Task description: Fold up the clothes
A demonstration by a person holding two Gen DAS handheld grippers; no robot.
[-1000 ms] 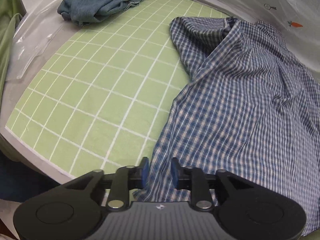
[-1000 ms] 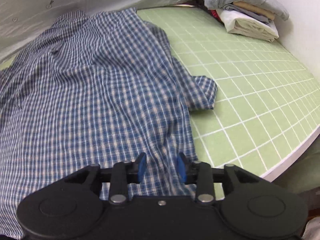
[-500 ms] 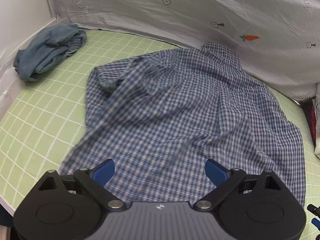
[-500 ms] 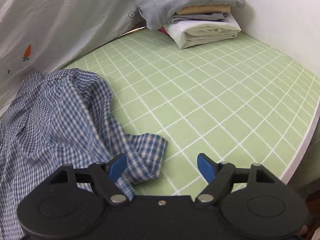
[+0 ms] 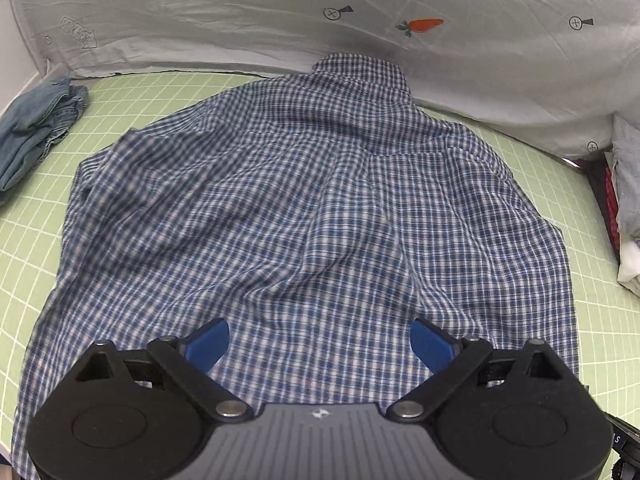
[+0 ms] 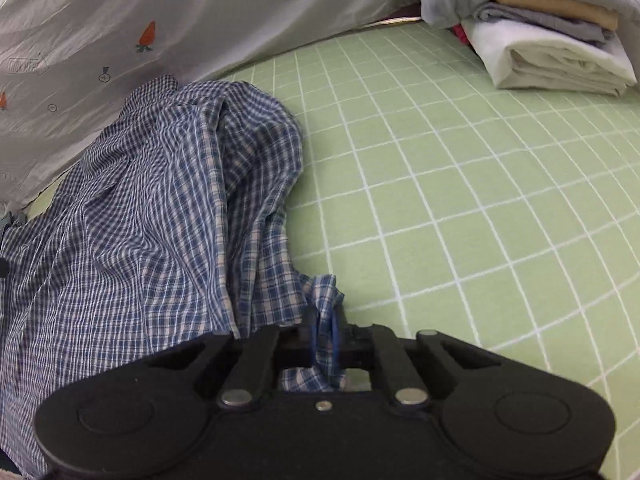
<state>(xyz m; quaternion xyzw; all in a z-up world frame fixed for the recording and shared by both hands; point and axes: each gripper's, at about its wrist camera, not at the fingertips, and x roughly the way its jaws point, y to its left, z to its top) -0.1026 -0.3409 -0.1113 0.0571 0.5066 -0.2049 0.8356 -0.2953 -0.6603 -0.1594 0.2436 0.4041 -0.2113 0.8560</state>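
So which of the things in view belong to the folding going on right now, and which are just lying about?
In the job:
- plaid shirt
- right gripper, shut on the shirt's sleeve
- left gripper, open above the shirt

Lying about:
- crumpled denim garment
- stack of folded clothes
- grey carrot-print sheet

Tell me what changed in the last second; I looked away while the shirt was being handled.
The right gripper, open half a second ago, has shut on the shirt's sleeve end. The left gripper opened, let go of the hem, and now hangs open over the shirt's back. The jeans, the folded stack and the green sheet stayed put.
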